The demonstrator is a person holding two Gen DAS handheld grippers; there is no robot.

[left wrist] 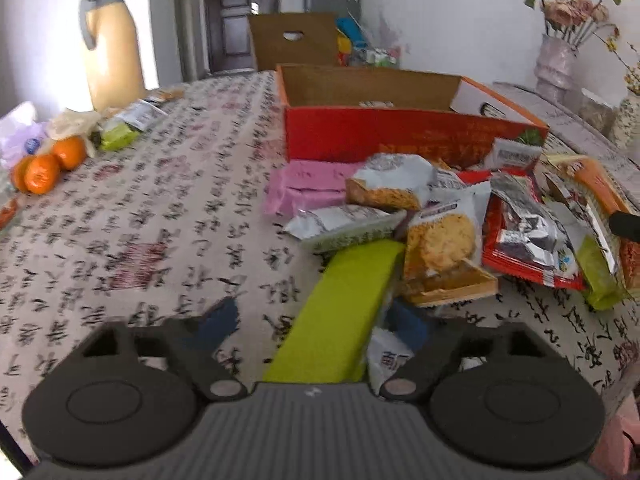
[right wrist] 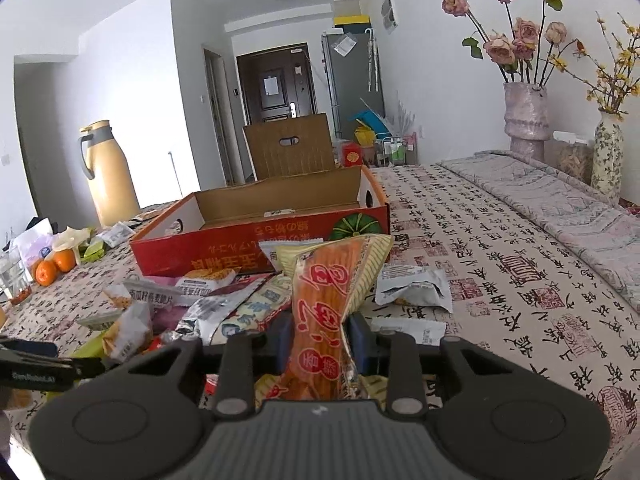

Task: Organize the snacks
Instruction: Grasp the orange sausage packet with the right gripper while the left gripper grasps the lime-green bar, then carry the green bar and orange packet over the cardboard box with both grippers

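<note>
Gripping an orange snack packet (right wrist: 320,316) by its lower half, the right tongs (right wrist: 320,338) hold it upright between their blue pads, jaws drawn narrow so the wrapper creases at the pinch. Held lifted and end-up like this, the packet is clear of the heap and points toward the red box (right wrist: 240,246) just behind, which looks like the place the snacks are meant to go; its lid flap stands open at the back and its inside is mostly bare cardboard, so the sorting seems barely begun.

The left tongs (left wrist: 316,330) stand part-way open astride a long green packet (left wrist: 340,312). Its near end lies between the blue pads, but neither pad presses on it, so it rests loose on the bench (left wrist: 140,208). Its far end is tucked under a cracker packet (left wrist: 440,240) and a silver one (left wrist: 344,226), which is probably why the tongs take it from the free end.

The remaining snacks lie piled against the box's front wall, with pink packets (left wrist: 304,188) at the left edge. Oranges (left wrist: 48,164) and a yellow flask (left wrist: 110,44) sit well apart.
</note>
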